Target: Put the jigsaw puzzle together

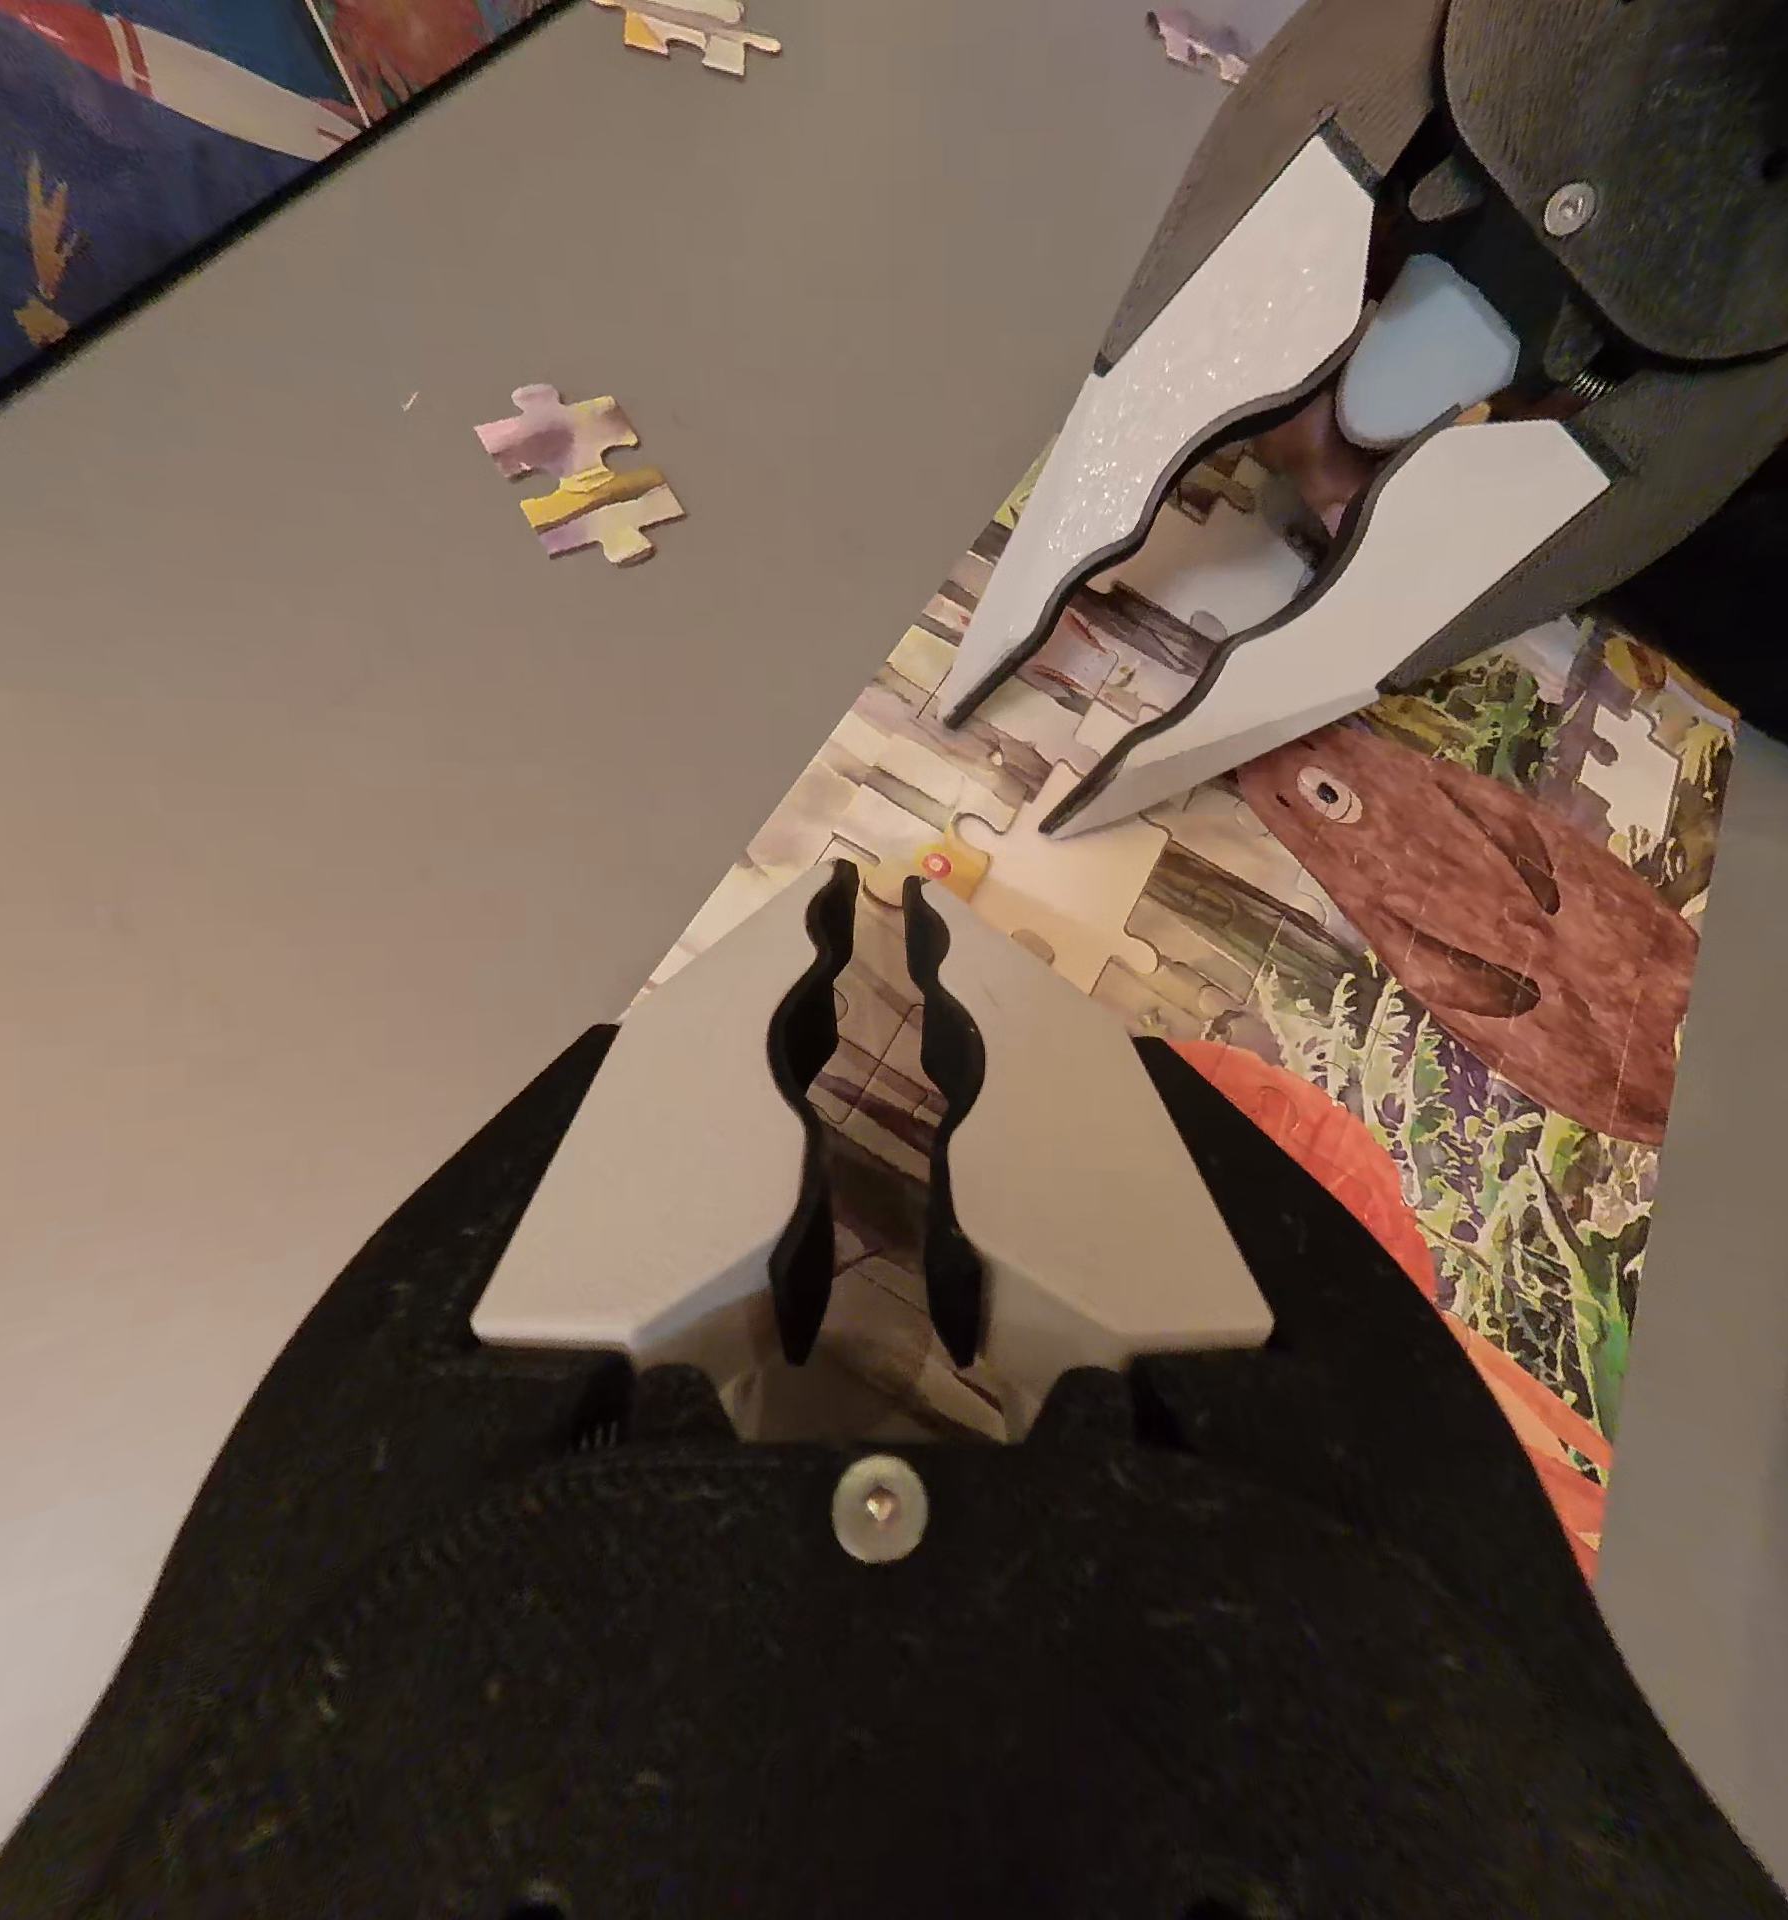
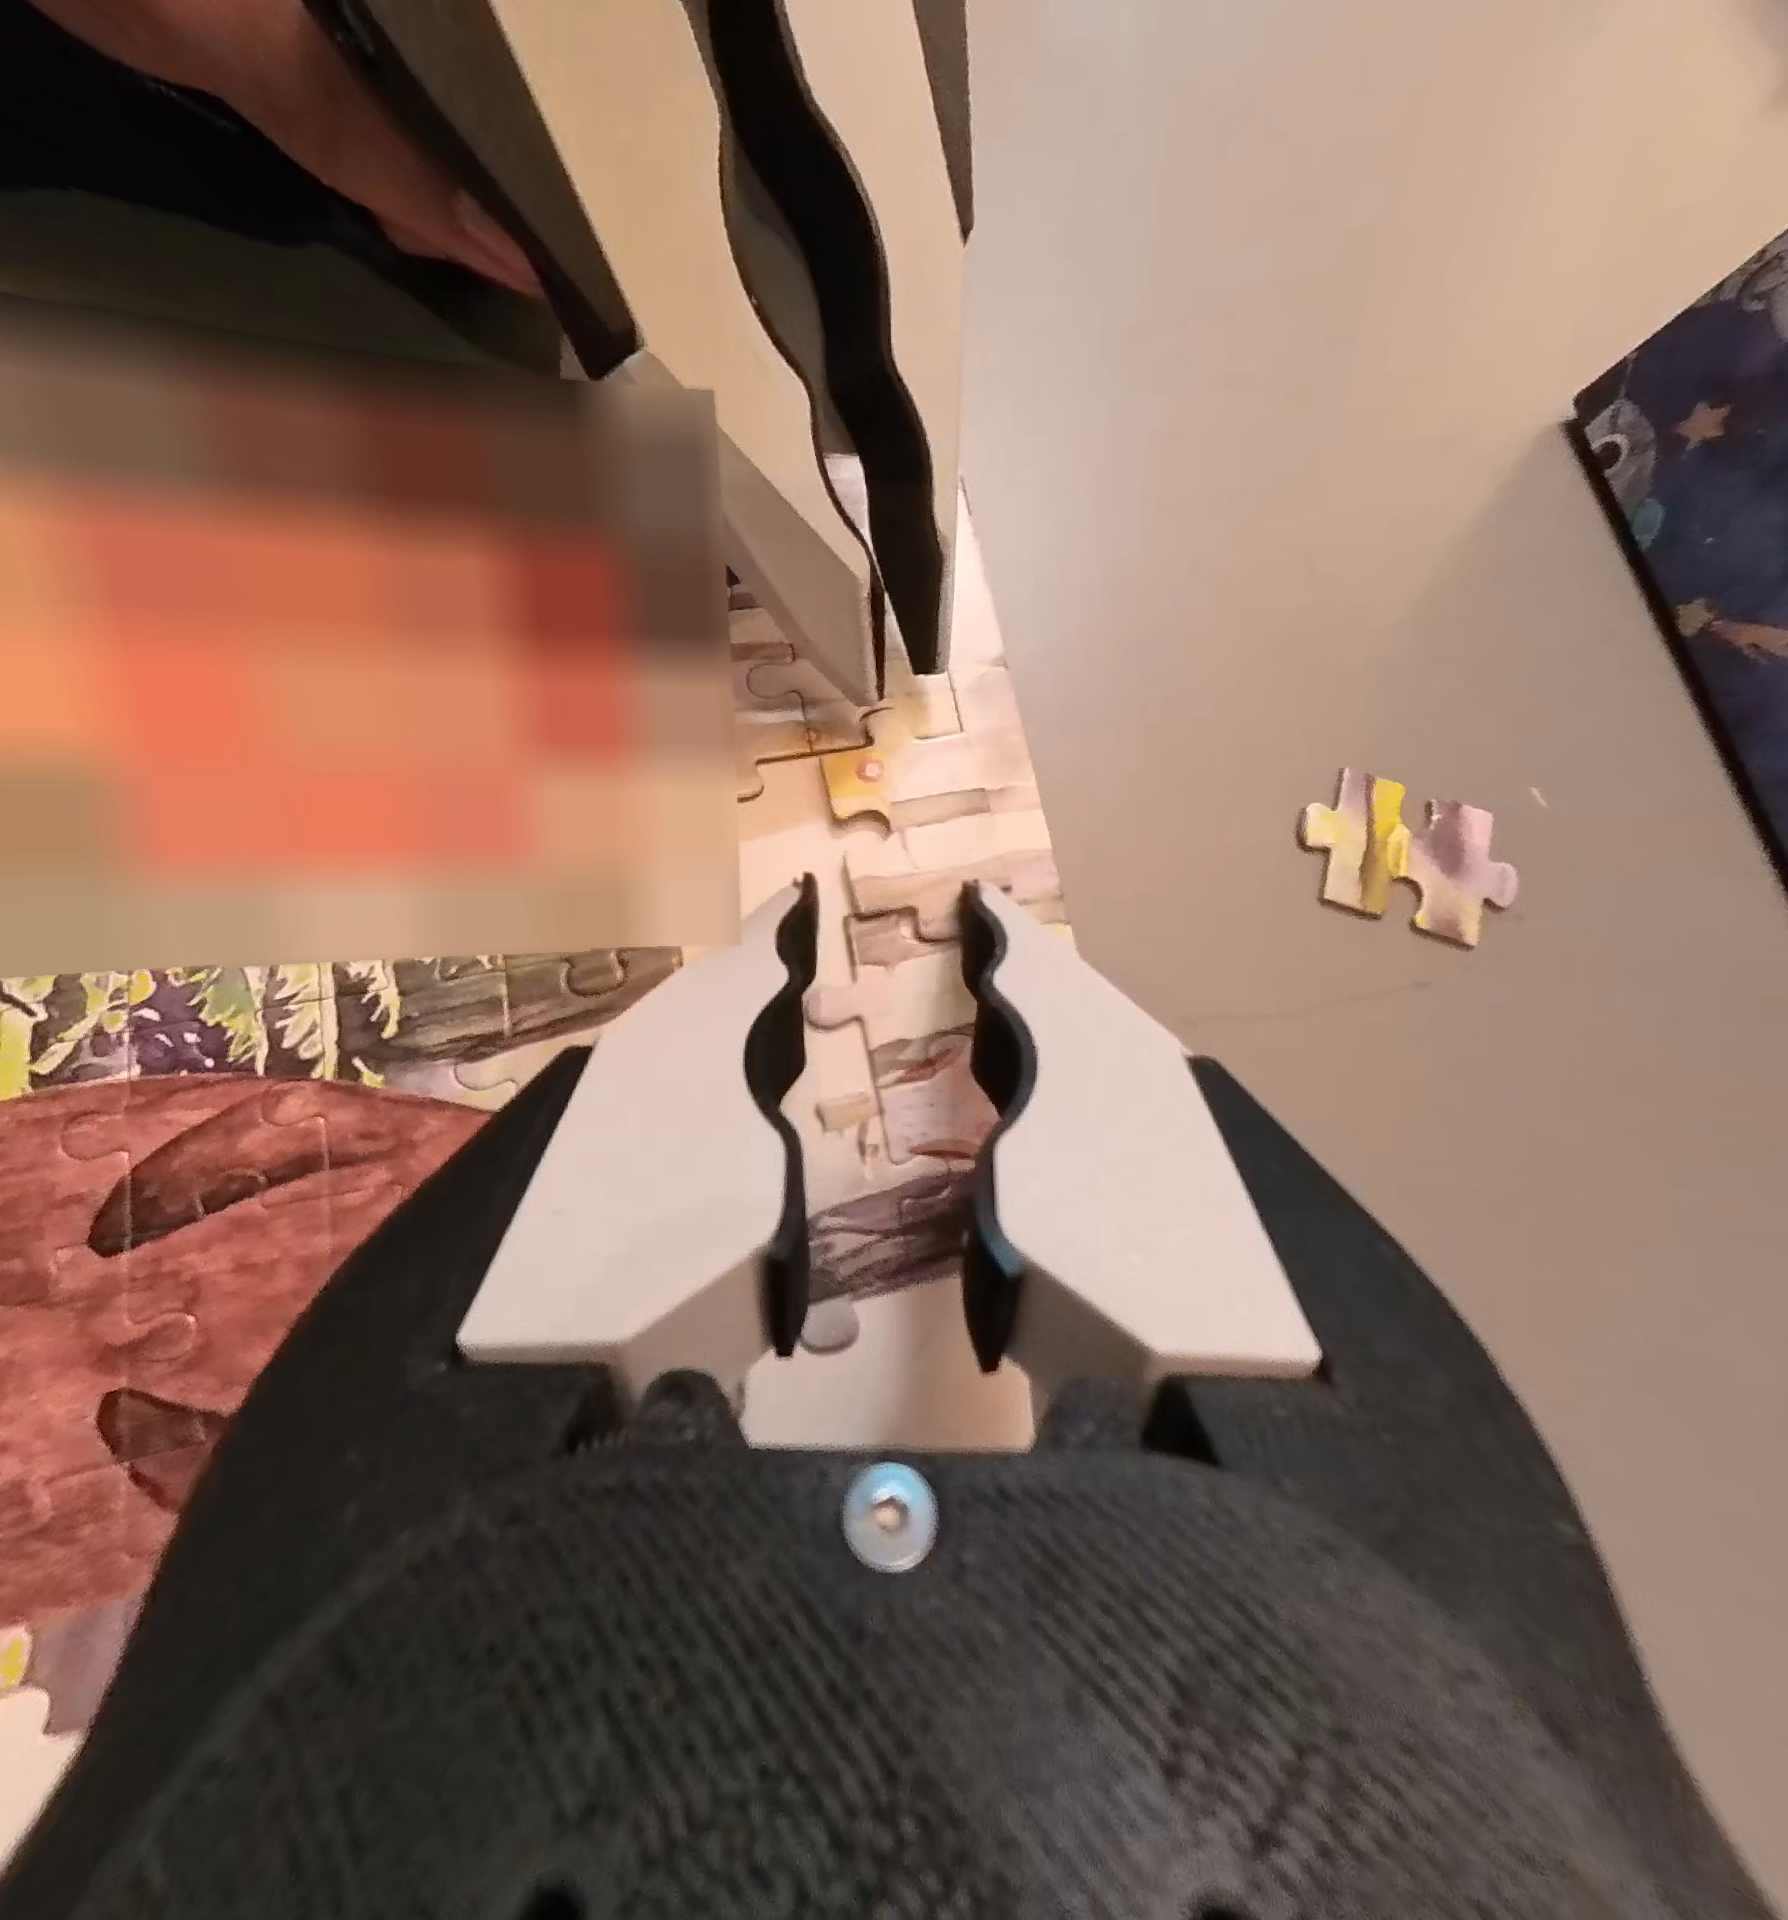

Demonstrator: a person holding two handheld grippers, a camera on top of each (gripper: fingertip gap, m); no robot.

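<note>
The part-built jigsaw [image 1: 1285, 1049] lies flat on the grey table [image 1: 350, 831], showing a brown animal, foliage and pale trunks. My left gripper [image 1: 877, 883] hovers low over its edge, jaws only narrowly apart and empty, tips beside a yellow piece with a red dot [image 1: 947, 868]. My right gripper [image 1: 1004, 774] comes in from the upper right, open and empty, tips on or just above the pale pieces. In the right wrist view the right gripper [image 2: 888, 894] faces the left gripper [image 2: 900, 675] across the same yellow piece [image 2: 864, 784] of the jigsaw [image 2: 194, 1247].
Two joined loose pieces [image 1: 578, 473] lie on the table left of the jigsaw; they also show in the right wrist view [image 2: 1409, 857]. More loose pieces [image 1: 698, 31] lie at the far edge. A dark blue picture board [image 1: 90, 177] borders the table [image 2: 1285, 520]. Left and right tips are no more than a few centimetres apart. The part-built jigsaw [image 1: 1285, 1049] is about 7 cm from my right fingertips.
</note>
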